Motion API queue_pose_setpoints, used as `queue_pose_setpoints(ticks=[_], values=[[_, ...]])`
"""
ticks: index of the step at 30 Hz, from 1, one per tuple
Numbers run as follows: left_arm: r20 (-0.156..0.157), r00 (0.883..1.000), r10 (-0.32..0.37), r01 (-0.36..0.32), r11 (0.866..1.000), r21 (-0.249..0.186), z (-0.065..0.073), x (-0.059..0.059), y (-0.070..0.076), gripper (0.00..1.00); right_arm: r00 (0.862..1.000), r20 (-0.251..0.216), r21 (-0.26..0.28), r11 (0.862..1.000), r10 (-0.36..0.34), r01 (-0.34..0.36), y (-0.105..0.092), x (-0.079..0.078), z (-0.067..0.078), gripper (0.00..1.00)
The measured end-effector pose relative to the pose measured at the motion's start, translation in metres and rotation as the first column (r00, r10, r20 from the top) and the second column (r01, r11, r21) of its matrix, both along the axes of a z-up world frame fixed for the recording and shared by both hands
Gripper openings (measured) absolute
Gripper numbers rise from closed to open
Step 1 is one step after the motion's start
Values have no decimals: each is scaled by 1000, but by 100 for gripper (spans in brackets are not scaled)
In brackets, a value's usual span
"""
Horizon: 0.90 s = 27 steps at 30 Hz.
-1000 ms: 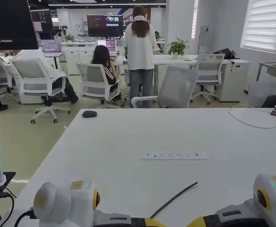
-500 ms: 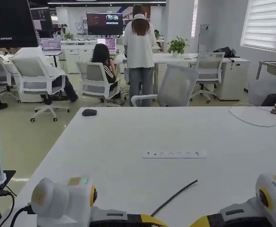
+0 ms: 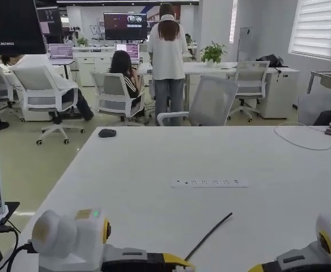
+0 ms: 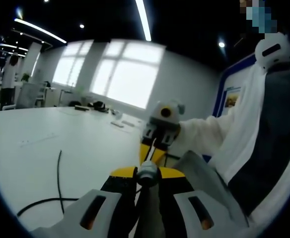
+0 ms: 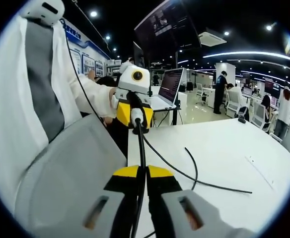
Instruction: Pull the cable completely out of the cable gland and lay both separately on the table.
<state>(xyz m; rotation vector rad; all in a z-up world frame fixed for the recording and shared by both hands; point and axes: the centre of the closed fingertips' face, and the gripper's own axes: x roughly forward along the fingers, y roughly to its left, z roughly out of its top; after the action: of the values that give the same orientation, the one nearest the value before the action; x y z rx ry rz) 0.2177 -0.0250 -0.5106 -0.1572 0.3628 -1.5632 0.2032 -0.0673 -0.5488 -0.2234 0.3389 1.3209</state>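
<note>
Cable gland (image 4: pixel 147 171) clamped in left gripper (image 4: pixel 147 179); cable (image 5: pixel 140 144) clamped in right gripper (image 5: pixel 141 174).

**Cable gland** (image 4: pixel 147 170): small, round, pale grey fitting. It is clamped between the yellow tips of the left tool (image 4: pixel 148 176) and held in the air above the white counter (image 3: pixel 154 170).

**Cable** (image 5: pixel 141 148): thin, black, round-sheathed. It enters the gland, not pulled free. One stretch runs straight and taut through the air from the gland to the right tool (image 5: pixel 140 174), whose jaws are closed on it. The remainder trails slack in loose curves across the counter, with the free end lying flat on the surface.
</note>
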Motion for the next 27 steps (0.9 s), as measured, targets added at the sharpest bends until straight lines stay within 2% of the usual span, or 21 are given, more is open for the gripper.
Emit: queue_pose_setpoints(ticks=[14, 24, 27], values=[[-3, 1000, 10, -10, 1000, 0, 0, 2, 4, 17, 997, -55, -32, 999, -45, 43, -18, -1, -25, 3], [2, 1000, 5, -5, 1000, 14, -1, 0, 3, 17, 996, -70, -31, 998, -54, 52, -18, -1, -26, 3], [6, 1000, 5, -5, 1000, 12, 1, 0, 4, 17, 991, -123, 21, 998, -59, 62, -18, -3, -19, 3]])
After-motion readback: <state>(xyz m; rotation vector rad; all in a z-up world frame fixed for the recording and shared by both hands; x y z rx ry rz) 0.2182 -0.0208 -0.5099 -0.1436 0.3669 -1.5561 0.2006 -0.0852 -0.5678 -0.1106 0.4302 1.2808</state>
